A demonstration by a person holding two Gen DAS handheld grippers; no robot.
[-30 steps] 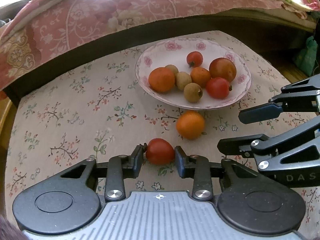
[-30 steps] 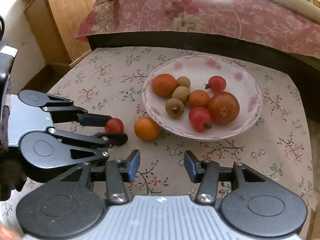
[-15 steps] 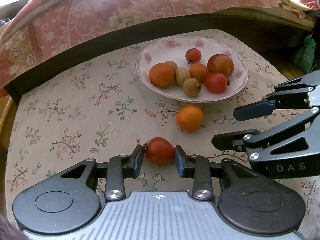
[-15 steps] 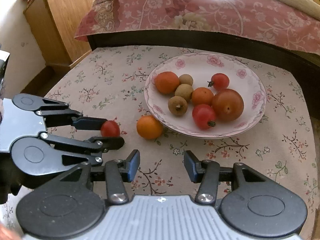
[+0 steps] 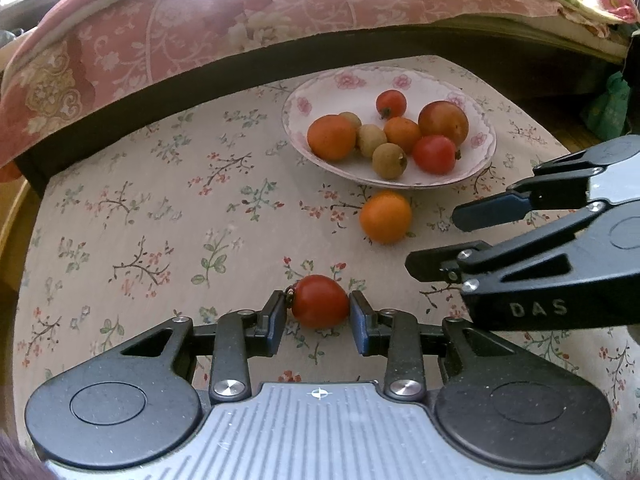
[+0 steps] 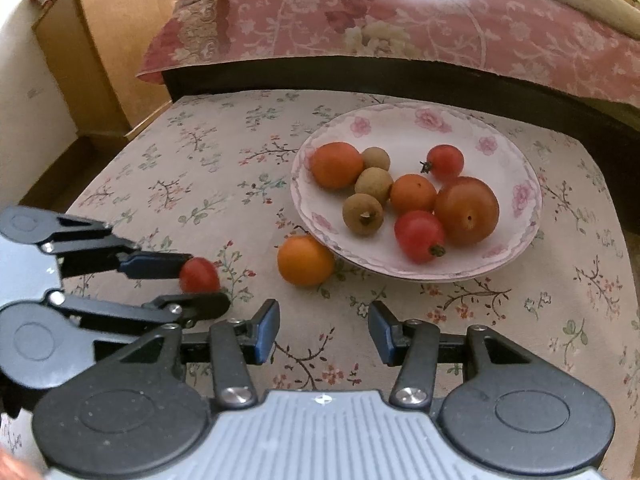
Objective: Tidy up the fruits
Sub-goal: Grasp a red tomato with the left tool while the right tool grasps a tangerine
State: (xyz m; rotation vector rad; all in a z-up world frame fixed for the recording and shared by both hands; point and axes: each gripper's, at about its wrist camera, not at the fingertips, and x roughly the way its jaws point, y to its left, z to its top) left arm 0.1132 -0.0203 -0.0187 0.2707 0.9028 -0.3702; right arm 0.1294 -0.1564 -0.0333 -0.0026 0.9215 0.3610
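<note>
A small red tomato (image 5: pixel 320 301) sits pinched between the fingers of my left gripper (image 5: pixel 319 316), which is shut on it just above the floral cloth. From the right wrist the same left gripper (image 6: pixel 204 280) and tomato (image 6: pixel 199 275) show at the left. An orange fruit (image 5: pixel 385 217) (image 6: pixel 305 260) lies on the cloth against the near rim of a white flowered plate (image 5: pixel 320 92) (image 6: pixel 400 128). The plate holds several fruits: tomatoes, oranges and brown longans. My right gripper (image 6: pixel 323 332) (image 5: pixel 434 242) is open with nothing in it, just right of the loose orange.
A bed with a pink floral cover (image 5: pixel 240 12) and a dark frame (image 6: pixel 360 76) runs along the far edge of the cloth-covered table (image 5: pixel 160 208). A wooden cabinet (image 6: pixel 108 40) stands at the far left. The table drops off at the right (image 5: pixel 580 148).
My left gripper has drawn back from the plate with the tomato held in it, so plate and orange look farther off. The right gripper has barely shifted and stays open.
</note>
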